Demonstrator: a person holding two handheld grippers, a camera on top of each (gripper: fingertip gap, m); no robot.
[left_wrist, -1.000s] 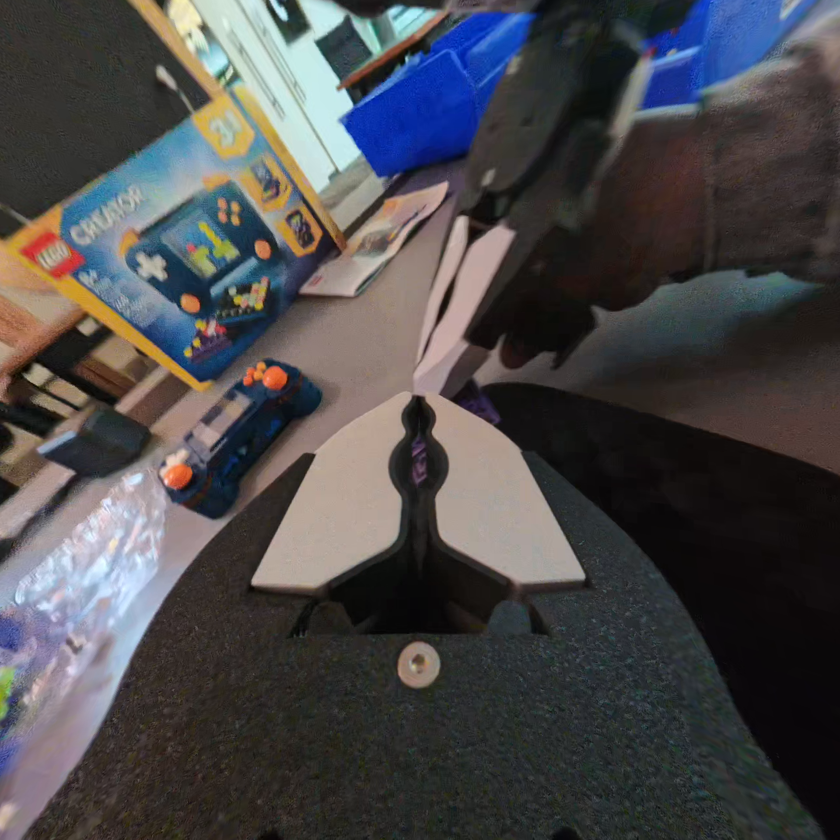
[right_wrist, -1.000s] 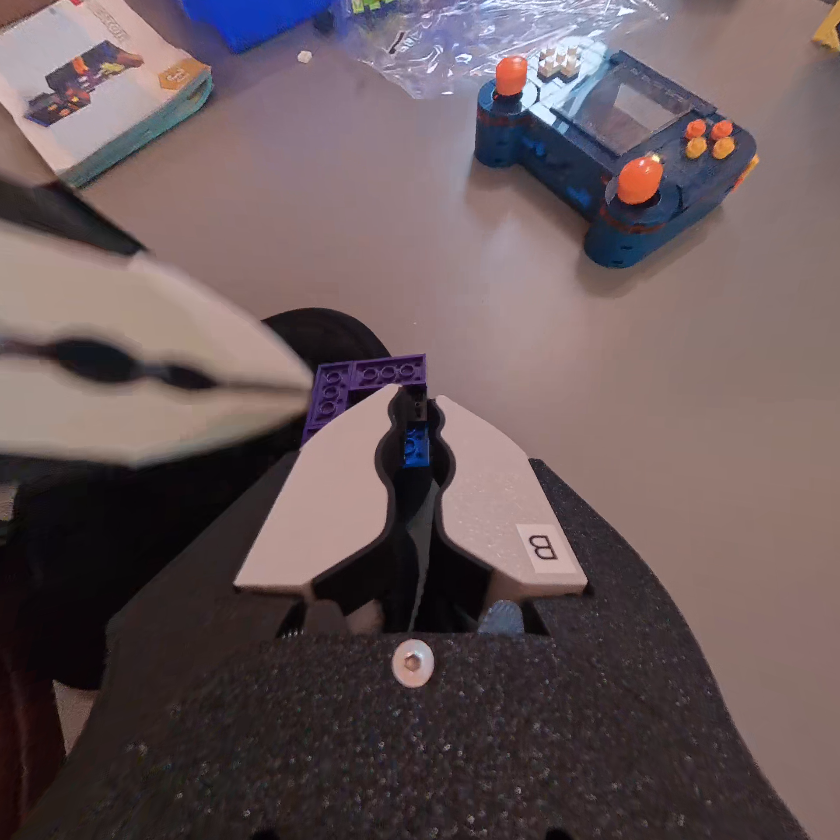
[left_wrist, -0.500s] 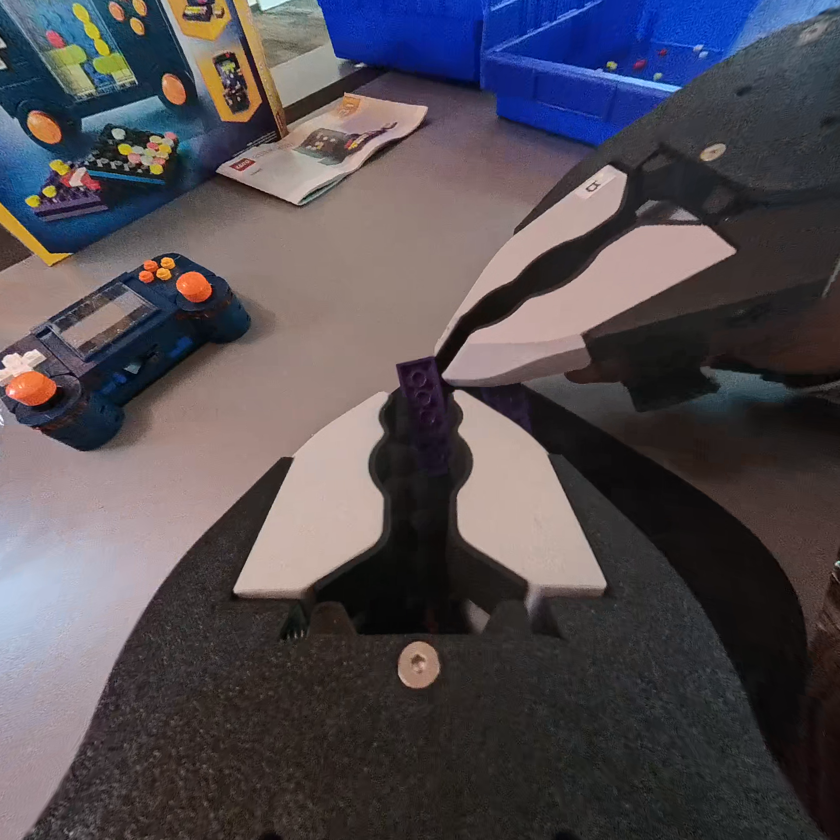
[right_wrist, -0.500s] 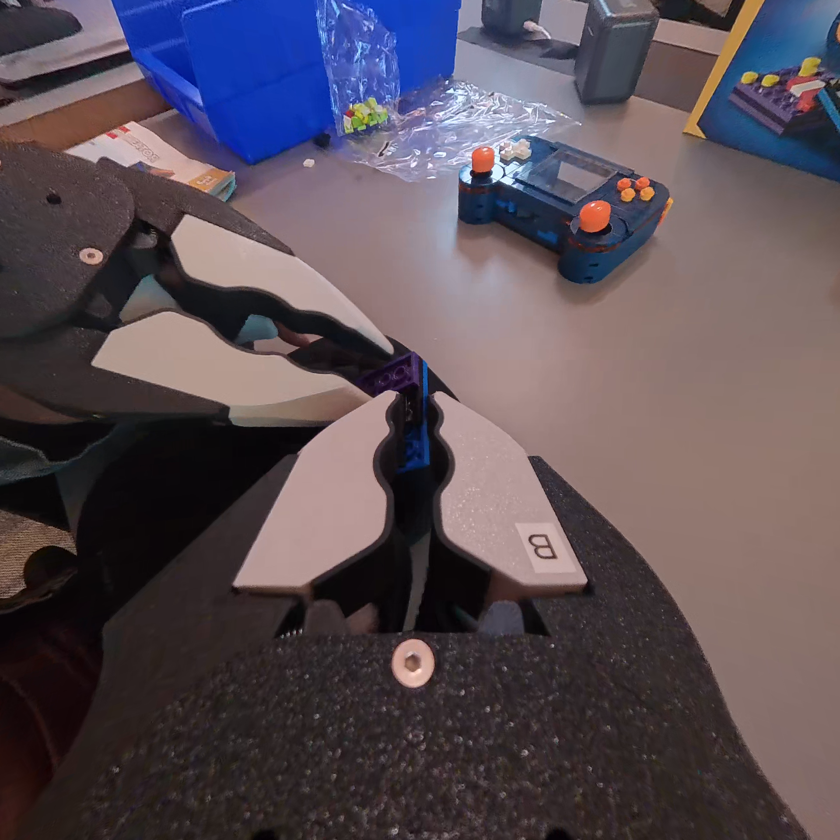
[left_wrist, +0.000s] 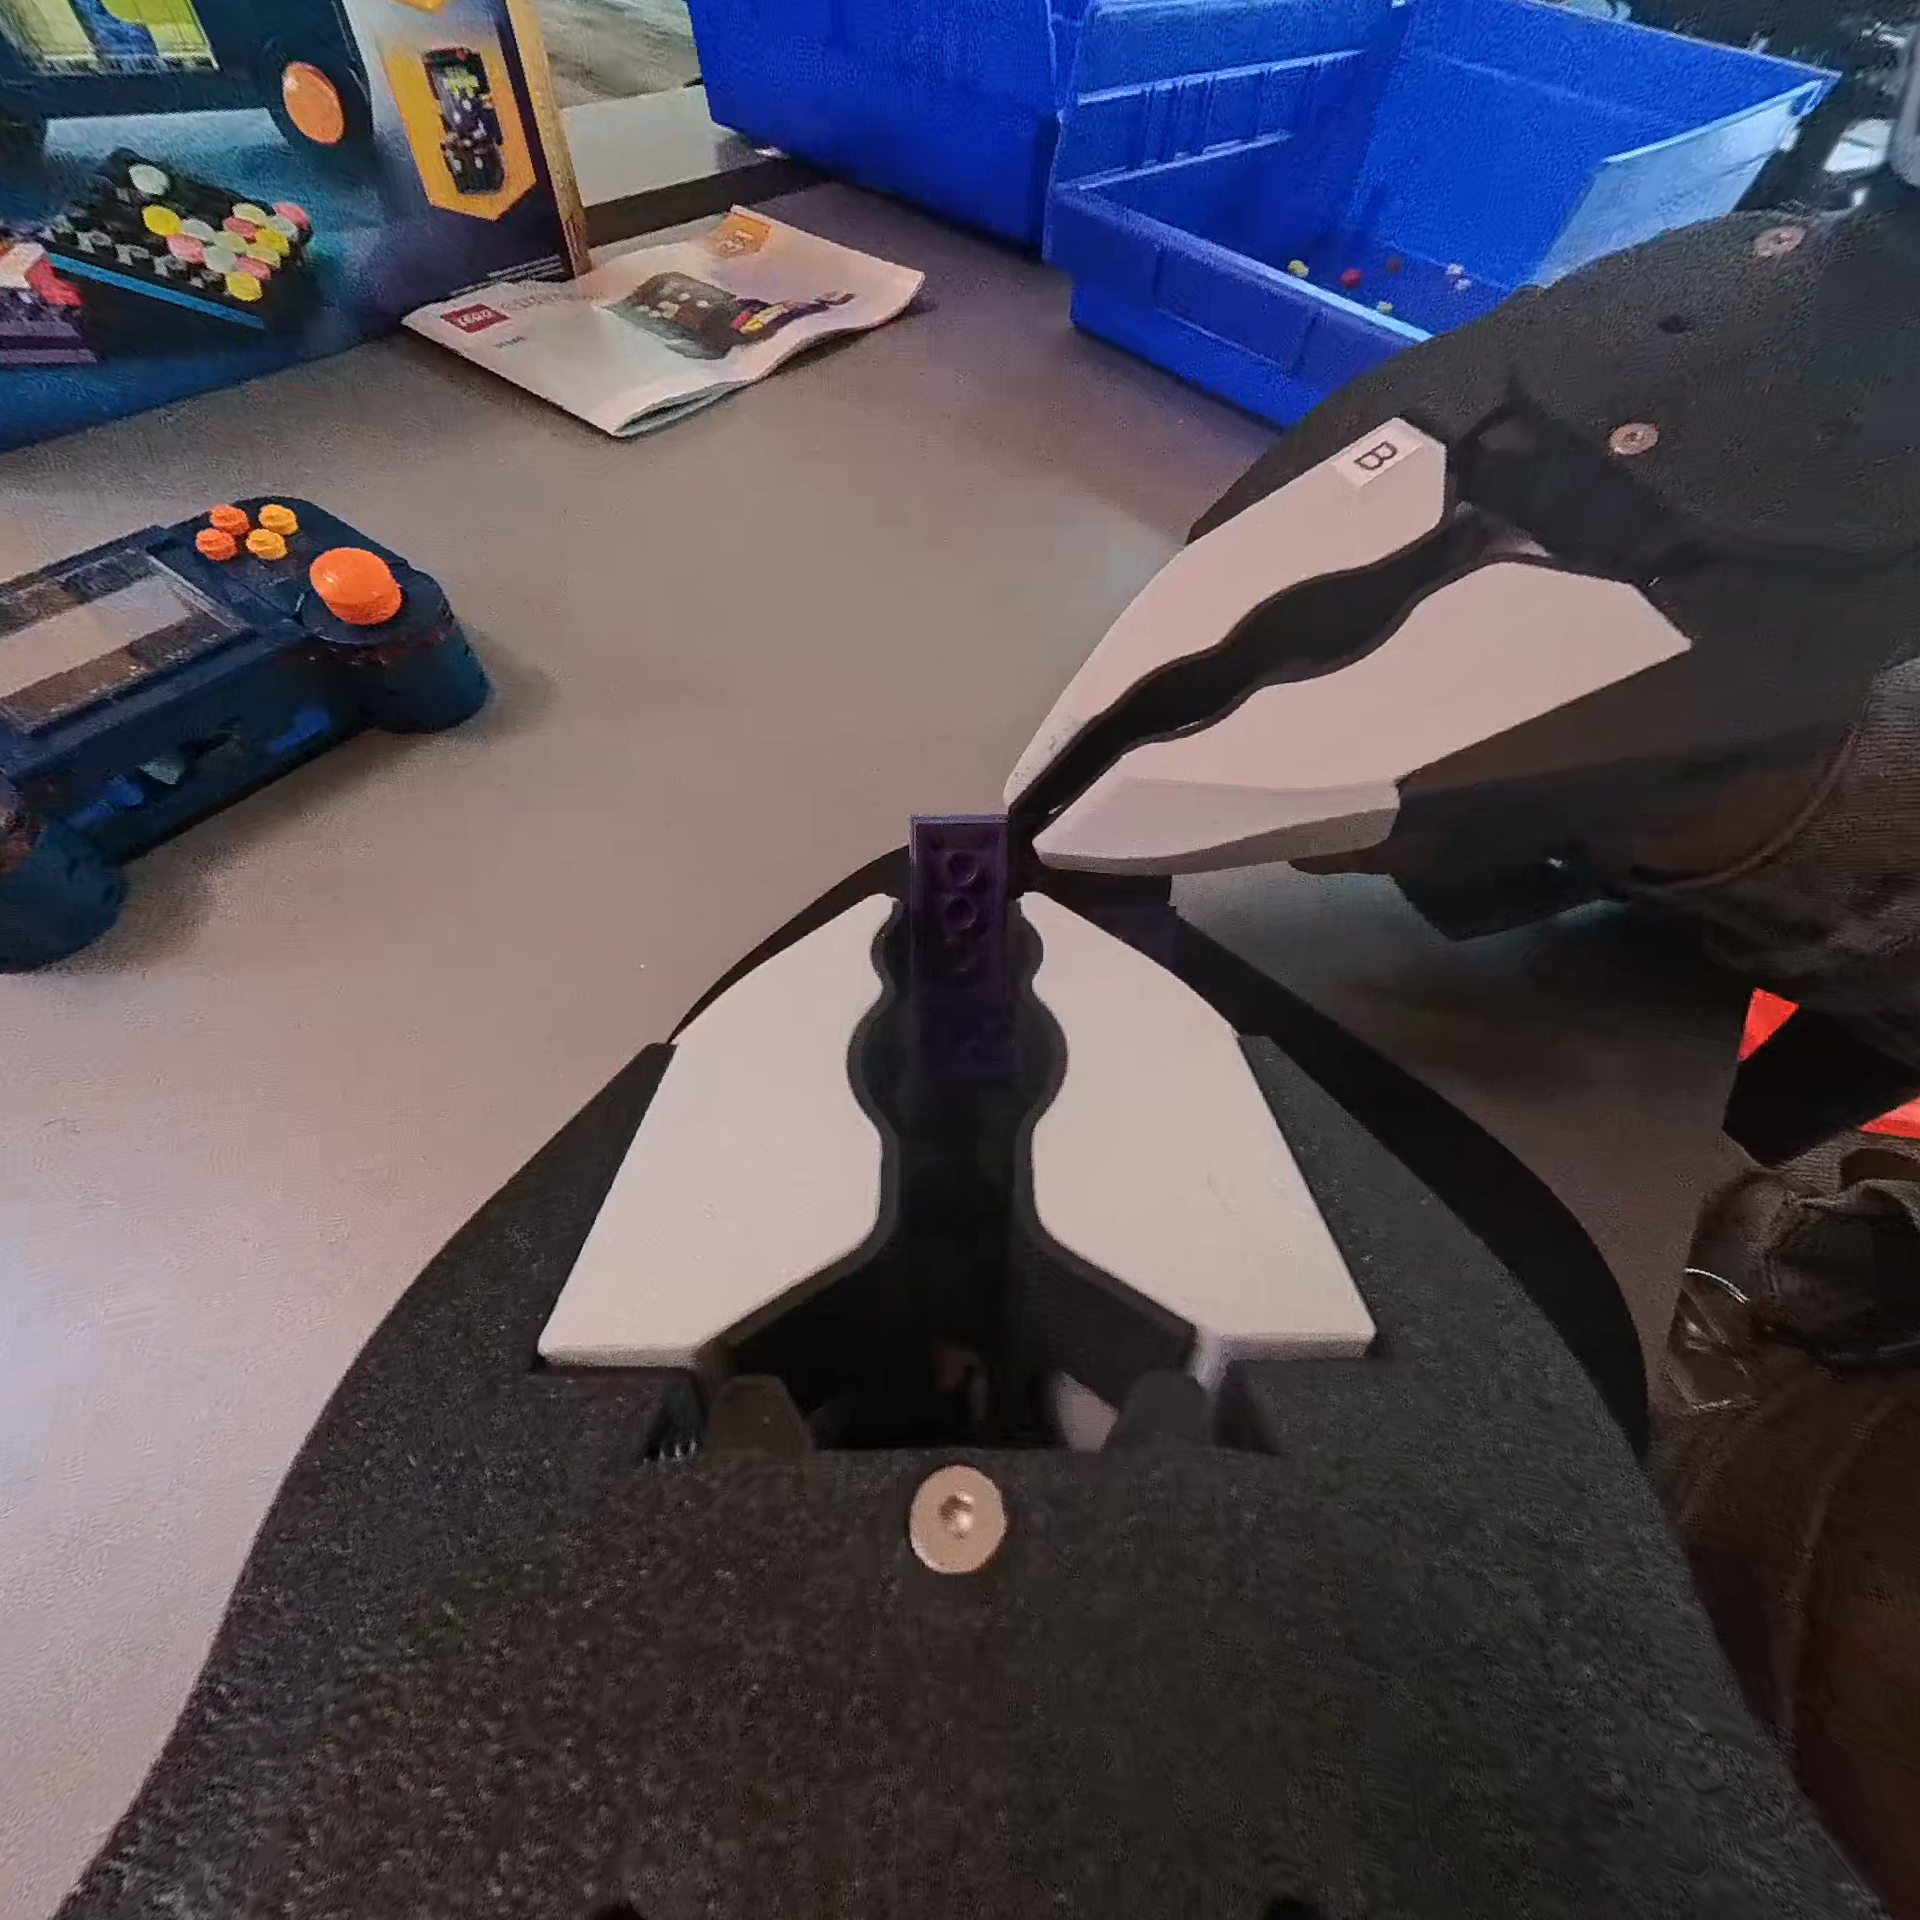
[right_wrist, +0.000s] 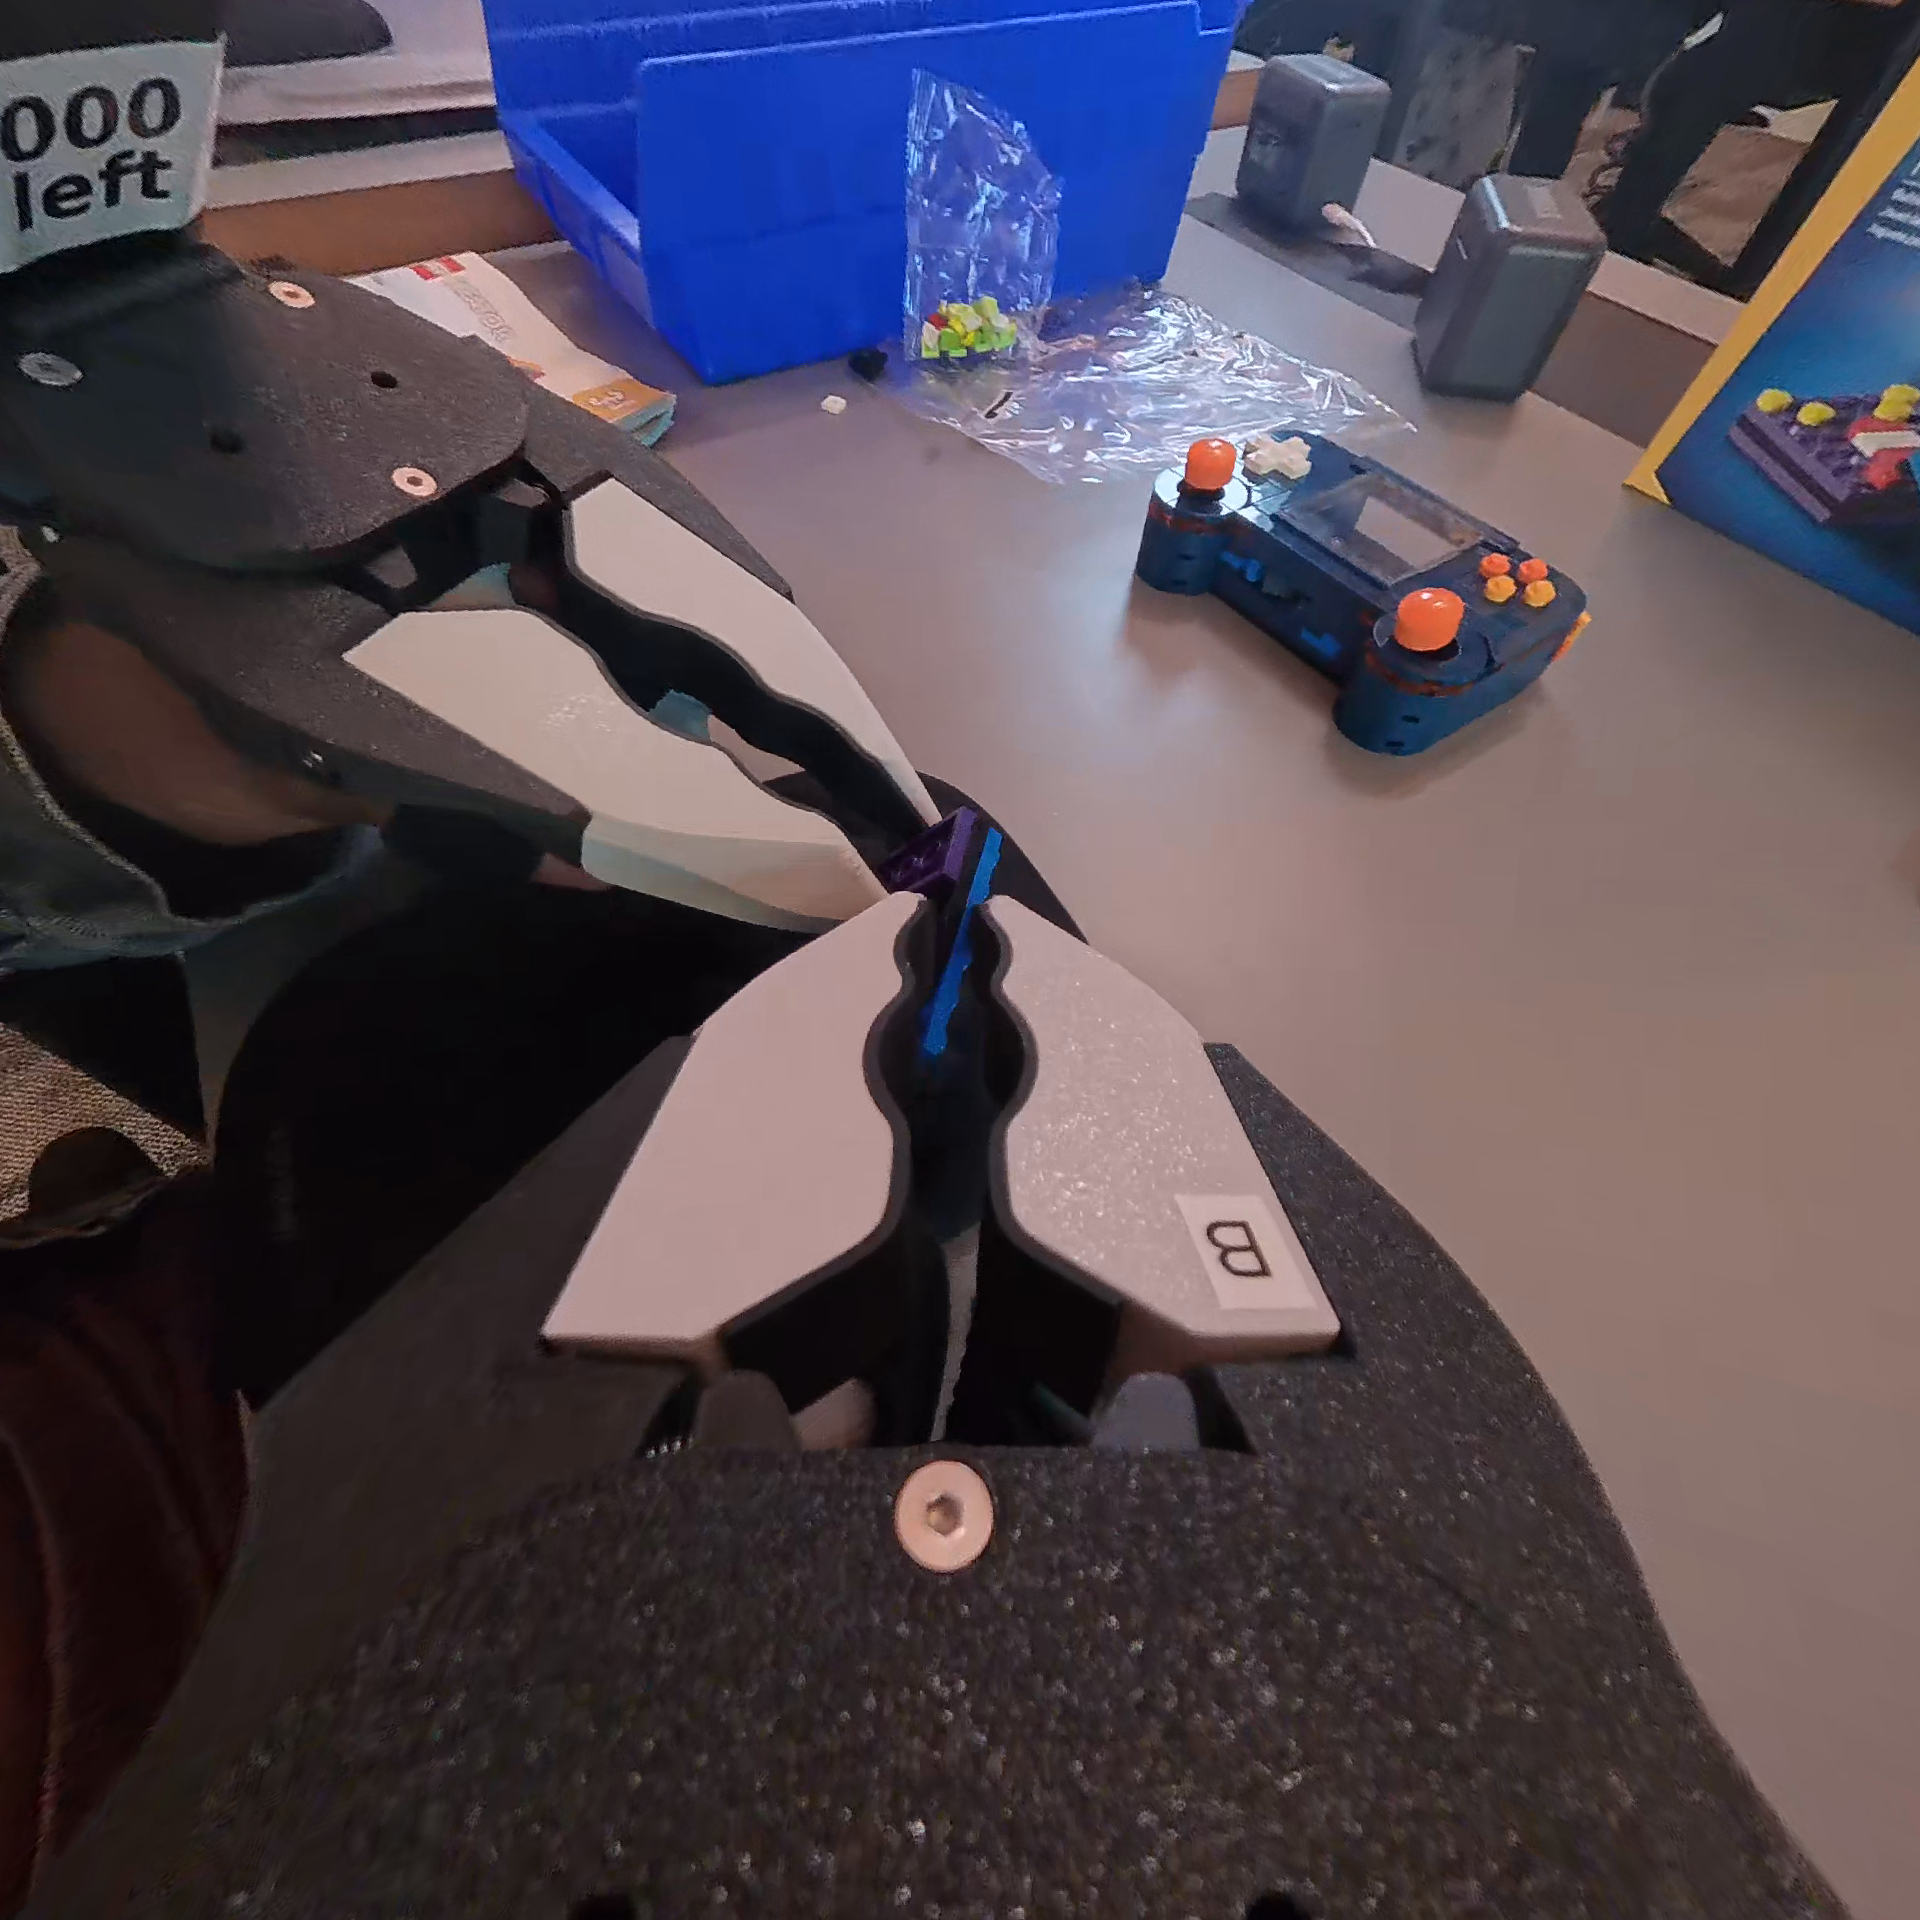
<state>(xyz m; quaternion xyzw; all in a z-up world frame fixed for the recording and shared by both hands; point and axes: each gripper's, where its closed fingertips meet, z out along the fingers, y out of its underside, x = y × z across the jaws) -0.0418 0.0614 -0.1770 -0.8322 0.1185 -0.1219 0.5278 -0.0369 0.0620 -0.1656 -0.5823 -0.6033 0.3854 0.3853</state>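
My left gripper (left_wrist: 958, 906) is shut on a purple brick plate (left_wrist: 960, 935), held upright and sticking out past the fingertips. My right gripper (right_wrist: 951, 906) is shut on a thin blue plate (right_wrist: 956, 982), held on edge. The two grippers meet tip to tip above the grey table (left_wrist: 727, 623). In the right wrist view the blue plate lies against the purple plate (right_wrist: 928, 858) at the left gripper's (right_wrist: 896, 840) tips. In the left wrist view the right gripper (left_wrist: 1023, 823) comes in from the right and touches the purple plate's top; the blue plate is hidden there.
A dark blue brick-built game console with orange knobs (left_wrist: 208, 707) (right_wrist: 1371, 592) lies on the table. A toy box (left_wrist: 208, 156), a booklet (left_wrist: 675, 322), blue bins (left_wrist: 1351, 156) (right_wrist: 831, 177), plastic bags with small pieces (right_wrist: 966, 312) and two grey blocks (right_wrist: 1507, 301) stand farther off. My left and right fingertips are right by each other.
Both grippers have tilted up from looking down at the table and drawn together. The purple plate, flat beside the blue one a second ago, now stands upright against it.
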